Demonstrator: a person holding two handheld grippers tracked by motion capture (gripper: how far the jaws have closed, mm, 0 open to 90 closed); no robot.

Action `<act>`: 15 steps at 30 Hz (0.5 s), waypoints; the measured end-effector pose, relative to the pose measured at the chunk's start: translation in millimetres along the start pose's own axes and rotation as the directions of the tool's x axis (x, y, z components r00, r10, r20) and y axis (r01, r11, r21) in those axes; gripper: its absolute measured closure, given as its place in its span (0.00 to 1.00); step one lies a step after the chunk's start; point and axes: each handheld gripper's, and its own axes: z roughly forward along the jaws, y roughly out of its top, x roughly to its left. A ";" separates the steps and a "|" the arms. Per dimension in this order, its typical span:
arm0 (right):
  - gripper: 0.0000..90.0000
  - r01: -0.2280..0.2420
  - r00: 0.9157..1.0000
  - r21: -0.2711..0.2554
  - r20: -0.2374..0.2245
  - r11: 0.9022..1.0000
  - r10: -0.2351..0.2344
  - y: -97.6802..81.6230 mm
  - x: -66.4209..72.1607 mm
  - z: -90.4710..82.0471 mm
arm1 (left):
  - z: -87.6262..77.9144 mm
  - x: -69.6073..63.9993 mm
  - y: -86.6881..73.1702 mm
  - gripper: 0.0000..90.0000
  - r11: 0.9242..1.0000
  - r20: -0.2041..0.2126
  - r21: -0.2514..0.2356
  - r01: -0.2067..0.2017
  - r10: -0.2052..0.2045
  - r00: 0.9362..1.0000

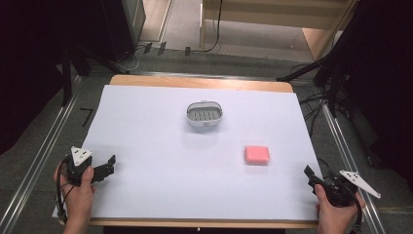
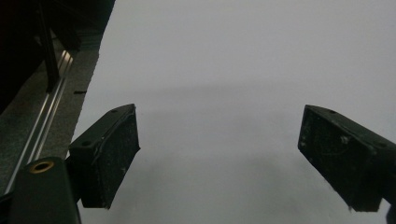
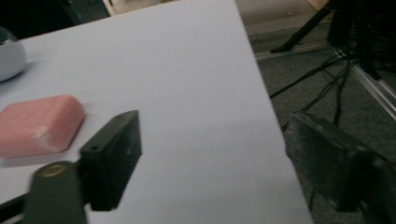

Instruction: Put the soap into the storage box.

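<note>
A table [image 1: 146, 80] with a light wooden edge is covered by a large, smooth white sheet [image 1: 160, 161]. On the sheet lies a pink bar of soap [image 1: 256, 155], a rounded rectangular block with soft corners and a matte surface. It rests flat, right of centre, with its long axis running left to right across the table. Farther back, near the middle of the sheet and well apart from the bar, sits a white plastic soap dish [image 1: 205, 116], oval, with a grey slotted inner tray.

A person's hands come in from the near edge. The left gripper [image 1: 108, 165] is held over the left part of the sheet, its black jaws pointing right, with a grey three-cornered plate on top. The left gripper view shows its jaws spread wide, their flat pads scuffed and speckled, with bare white sheet between them.

The right gripper [image 1: 309, 174] is held at the sheet's right edge, near the bar but not touching it, jaws pointing back and left. In the right gripper view its jaws stand apart with nothing between them, and the bar [image 3: 38, 124] lies just beyond the left jaw, a pale scuff on its near corner. The dish's [image 3: 10, 58] rounded white wall shows at that view's left edge.
</note>
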 end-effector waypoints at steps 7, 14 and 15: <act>0.44 0.211 0.966 0.001 -0.152 0.978 -0.208 14.7 18.6 10.7 | -0.1 -0.9 -0.2 0.15 1.000 0.001 -0.001 -0.010 0.010 1.000; 0.41 0.354 0.921 0.137 -0.224 0.925 -0.319 31.8 32.3 22.2 | 0.2 -2.4 -0.1 0.15 1.000 -0.006 0.003 -0.020 0.020 1.000; 0.36 0.382 0.911 0.151 -0.227 0.912 -0.344 34.2 37.3 23.8 | 0.2 -2.6 -0.2 0.15 1.000 -0.007 0.003 -0.020 0.020 1.000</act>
